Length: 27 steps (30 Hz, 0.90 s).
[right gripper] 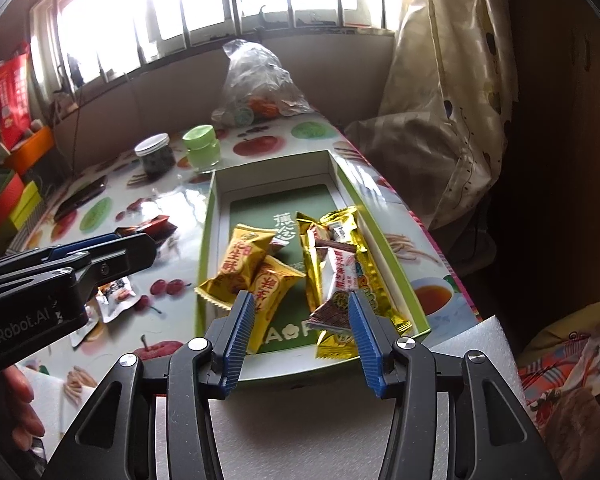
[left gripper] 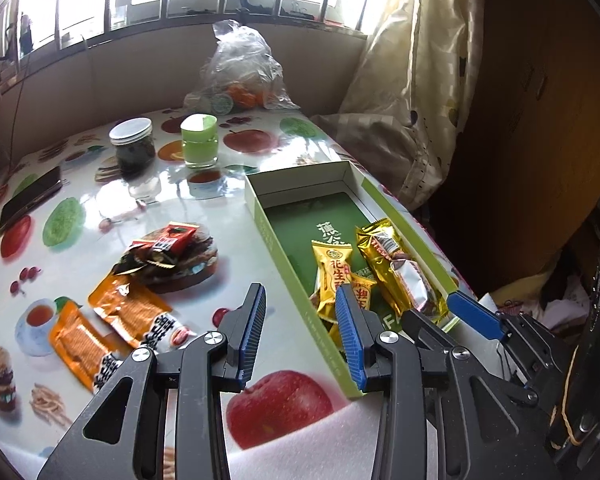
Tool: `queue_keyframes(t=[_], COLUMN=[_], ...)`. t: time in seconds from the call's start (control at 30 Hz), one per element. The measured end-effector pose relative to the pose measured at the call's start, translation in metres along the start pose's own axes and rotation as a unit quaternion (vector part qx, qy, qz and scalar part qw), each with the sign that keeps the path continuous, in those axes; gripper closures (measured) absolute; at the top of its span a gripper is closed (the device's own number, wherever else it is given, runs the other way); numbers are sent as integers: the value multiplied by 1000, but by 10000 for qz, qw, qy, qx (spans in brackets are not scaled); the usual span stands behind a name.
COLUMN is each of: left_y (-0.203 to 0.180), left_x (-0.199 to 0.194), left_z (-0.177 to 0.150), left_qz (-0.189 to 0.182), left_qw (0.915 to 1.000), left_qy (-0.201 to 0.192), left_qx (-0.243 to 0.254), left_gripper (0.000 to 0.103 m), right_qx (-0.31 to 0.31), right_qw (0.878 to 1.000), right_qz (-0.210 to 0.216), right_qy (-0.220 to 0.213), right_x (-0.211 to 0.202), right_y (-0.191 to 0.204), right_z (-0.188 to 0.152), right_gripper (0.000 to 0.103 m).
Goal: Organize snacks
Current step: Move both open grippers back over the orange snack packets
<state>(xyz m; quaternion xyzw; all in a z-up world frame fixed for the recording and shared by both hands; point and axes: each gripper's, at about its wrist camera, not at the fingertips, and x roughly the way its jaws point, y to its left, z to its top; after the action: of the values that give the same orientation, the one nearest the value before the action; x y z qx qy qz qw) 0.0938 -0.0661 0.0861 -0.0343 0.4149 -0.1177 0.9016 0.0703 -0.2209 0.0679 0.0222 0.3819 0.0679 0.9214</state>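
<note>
Snacks lie in two groups on the fruit-printed tabletop point(left gripper: 148, 200). At the left, loose on the cloth, are two orange packets point(left gripper: 112, 320) and, just behind them, a red-and-dark wrapper point(left gripper: 168, 244) on a printed burger. Further back stand a dark jar with a white lid point(left gripper: 134, 146) and a green jar point(left gripper: 199, 142), with a clear plastic bag point(left gripper: 240, 68) by the window. The left tongs point(left gripper: 300, 328) hang spread wide over the near-left wall of the green box point(left gripper: 276, 240), gripping nothing. Inside the box lie yellow peanut-candy packs point(right gripper: 244, 268) and, right of them, long gold bars point(right gripper: 364, 264) with a white-and-brown packet point(right gripper: 336, 284) on top. The right tongs point(right gripper: 302, 332) hover gaping over the box's near end, empty.
</note>
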Motion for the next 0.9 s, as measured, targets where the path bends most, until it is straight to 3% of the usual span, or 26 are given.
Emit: queue_keyframes(t=[0.6, 0.9], left_y=[47, 87], left_x=[-40, -46], left_z=[-29, -44], left_qz=[438, 679], left_qw=[9977, 9938], left_qy=[-259, -181], left_qx=[-450, -860], left_gripper=[65, 65], right_qx=[-416, -737], right_qw=[9980, 9945], right_qz=[398, 718], right_qy=[-255, -217], right_x=[-21, -13], right_y=[52, 83], right_z=[-2, 0], right_gripper=[55, 55])
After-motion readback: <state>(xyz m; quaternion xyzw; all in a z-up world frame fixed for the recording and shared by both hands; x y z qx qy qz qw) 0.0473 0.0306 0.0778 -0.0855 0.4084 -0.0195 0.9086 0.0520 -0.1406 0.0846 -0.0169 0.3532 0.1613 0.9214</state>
